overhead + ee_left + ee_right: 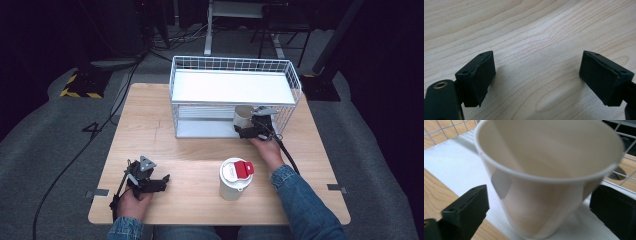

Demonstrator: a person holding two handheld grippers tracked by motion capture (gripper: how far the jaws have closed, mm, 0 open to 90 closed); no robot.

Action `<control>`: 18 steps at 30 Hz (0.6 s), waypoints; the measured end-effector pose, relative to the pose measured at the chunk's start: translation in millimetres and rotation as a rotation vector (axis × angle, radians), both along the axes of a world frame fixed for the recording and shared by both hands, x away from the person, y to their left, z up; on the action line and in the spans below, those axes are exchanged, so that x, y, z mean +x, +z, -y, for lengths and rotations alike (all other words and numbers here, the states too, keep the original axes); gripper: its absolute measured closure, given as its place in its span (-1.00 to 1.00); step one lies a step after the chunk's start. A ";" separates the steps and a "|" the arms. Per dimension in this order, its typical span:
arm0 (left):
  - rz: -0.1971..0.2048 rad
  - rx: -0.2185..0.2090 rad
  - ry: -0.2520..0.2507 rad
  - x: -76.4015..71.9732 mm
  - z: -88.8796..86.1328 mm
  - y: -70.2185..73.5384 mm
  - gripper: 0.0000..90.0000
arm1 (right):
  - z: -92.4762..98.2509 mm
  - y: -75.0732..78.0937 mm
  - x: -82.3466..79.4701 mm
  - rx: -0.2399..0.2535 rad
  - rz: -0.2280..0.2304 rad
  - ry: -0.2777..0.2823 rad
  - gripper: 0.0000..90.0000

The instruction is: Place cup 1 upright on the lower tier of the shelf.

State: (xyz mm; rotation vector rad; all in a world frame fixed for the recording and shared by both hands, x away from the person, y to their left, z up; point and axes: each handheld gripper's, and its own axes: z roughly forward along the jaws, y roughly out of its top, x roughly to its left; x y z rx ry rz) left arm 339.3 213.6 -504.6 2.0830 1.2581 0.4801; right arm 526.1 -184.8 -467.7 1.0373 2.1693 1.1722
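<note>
The right tongs (251, 131) reach into the lower level of the white wire rack (173, 95). Their jaws are open, and the empty paper cup (243, 117) stands upright between them on the rack's white bottom sheet (205, 129). In the right gripper view the cup (541, 202) is directly in front of the tongs (537, 205). The left jaw is clearly apart from the cup wall; the right jaw is very close to it, and I cannot tell if it touches.

The left tongs (163, 182) are low over the wooden desk (190, 150), well apart from the rack. In the left gripper view these tongs (536, 75) are open wide, with bare wood between the jaws.

A white cup with a red lid (234, 178) stands on the desk between the two tongs, nearer to the right ones.
</note>
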 end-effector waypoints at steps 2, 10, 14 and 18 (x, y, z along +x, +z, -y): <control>0.000 0.000 0.000 0.0 0.0 0.0 -0.69 | 1.6 2.5 -3.6 0.000 -0.007 0.013 -0.98; 0.001 -0.001 -0.003 0.7 0.1 -0.1 -0.69 | 16.8 15.1 -24.4 -0.002 -0.014 0.046 -1.00; 0.000 -0.002 -0.005 1.3 0.2 -0.1 -0.69 | 24.0 21.7 -35.2 -0.009 -0.010 0.056 -1.00; -0.001 0.001 -0.007 2.4 0.0 0.1 -0.69 | 27.7 29.7 -43.8 0.000 0.000 0.067 -1.00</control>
